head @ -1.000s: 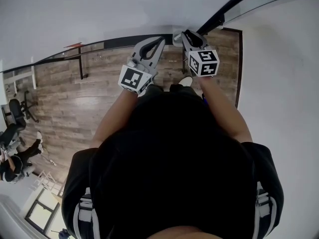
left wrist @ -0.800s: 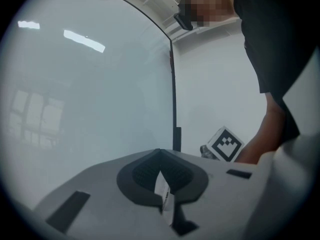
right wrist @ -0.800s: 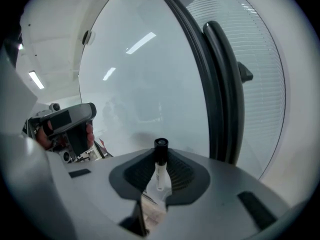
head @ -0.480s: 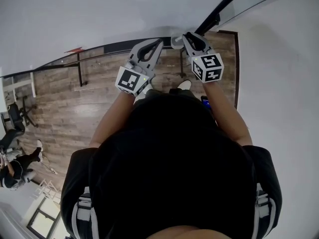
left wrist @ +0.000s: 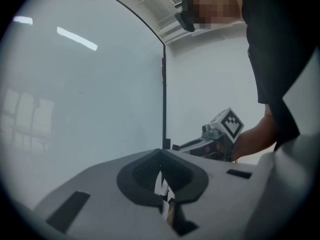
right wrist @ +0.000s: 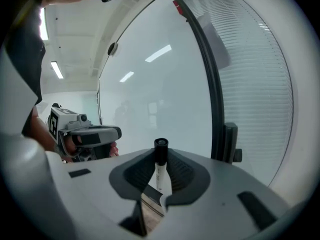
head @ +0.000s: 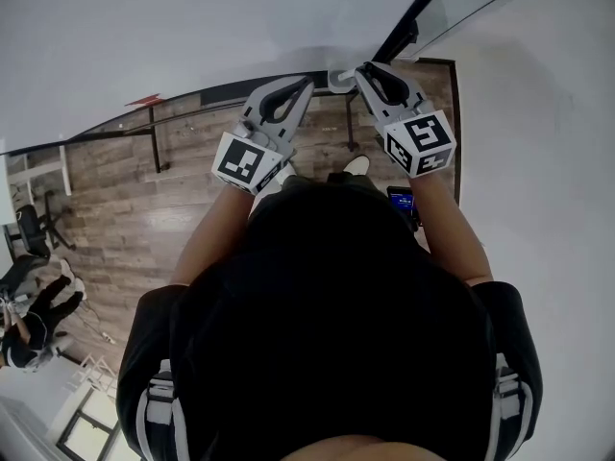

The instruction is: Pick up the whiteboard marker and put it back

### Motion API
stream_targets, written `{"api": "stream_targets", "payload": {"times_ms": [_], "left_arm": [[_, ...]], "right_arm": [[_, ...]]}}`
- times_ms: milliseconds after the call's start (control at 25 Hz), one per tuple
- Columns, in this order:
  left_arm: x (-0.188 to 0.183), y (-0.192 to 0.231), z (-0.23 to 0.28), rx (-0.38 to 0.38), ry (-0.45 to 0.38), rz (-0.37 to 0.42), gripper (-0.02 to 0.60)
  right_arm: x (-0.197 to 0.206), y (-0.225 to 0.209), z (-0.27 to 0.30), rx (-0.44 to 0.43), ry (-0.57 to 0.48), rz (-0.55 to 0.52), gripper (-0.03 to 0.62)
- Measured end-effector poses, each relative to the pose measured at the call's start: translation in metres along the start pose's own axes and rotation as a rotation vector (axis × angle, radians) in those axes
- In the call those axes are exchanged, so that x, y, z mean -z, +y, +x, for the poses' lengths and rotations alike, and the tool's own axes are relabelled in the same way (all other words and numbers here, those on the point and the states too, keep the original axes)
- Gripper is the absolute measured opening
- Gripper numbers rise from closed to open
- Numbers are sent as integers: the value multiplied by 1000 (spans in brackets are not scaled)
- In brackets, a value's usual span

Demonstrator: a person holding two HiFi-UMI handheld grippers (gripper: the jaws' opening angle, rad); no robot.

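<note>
The whiteboard marker [right wrist: 160, 170], white with a black cap, stands upright between the jaws of my right gripper [right wrist: 160, 156], which is shut on it. In the head view the right gripper [head: 360, 68] holds the marker [head: 337, 79] close to the whiteboard [head: 192, 27], near its black frame. My left gripper [head: 307, 83] is beside it on the left, jaw tips together and nothing between them. The left gripper view shows those shut tips [left wrist: 161, 152] facing the whiteboard [left wrist: 90, 94], with the right gripper's marker cube [left wrist: 229, 125] off to the right.
A black frame post [right wrist: 210, 84] with a bracket [right wrist: 230, 141] runs along the board's right edge, with window blinds [right wrist: 260, 84] beyond. Below lies wood floor [head: 135, 209]. A person [head: 29, 305] sits far left. A small blue-lit screen [head: 401, 198] shows by my right arm.
Both grippers have risen along the whiteboard, the right one more. The marker has stayed in the right jaws. The left jaws have stayed shut.
</note>
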State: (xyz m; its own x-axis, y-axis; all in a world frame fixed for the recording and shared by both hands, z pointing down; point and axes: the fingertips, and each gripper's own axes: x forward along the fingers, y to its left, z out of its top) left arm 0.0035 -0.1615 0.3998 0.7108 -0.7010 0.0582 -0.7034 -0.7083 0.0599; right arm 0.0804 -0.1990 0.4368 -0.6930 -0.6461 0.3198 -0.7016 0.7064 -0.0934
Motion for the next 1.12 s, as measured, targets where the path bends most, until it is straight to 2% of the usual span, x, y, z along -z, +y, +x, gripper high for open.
{"api": "stream_targets", "payload": {"times_ms": [200,320,440,680,1120], "left_arm": [[-19,-9,-6,27,-3,8,5],[-31,-12,-11,26,-8,16,5],[-42,-14,-17,28,-11,11,5],[-44,-15,-24,36,-8,14,5],[-48,-16,-26,47,-10,37,5]], "right_arm": [[-23,11,-16,-55,-47,18,66],[-35,22,-31,-121,-63,50,66],[-45,29,-44,-157,-71,22,67],[-55,36,-59,-163,-93,-48,66],[-55,34,-68,-147,-105,-47,66]]}}
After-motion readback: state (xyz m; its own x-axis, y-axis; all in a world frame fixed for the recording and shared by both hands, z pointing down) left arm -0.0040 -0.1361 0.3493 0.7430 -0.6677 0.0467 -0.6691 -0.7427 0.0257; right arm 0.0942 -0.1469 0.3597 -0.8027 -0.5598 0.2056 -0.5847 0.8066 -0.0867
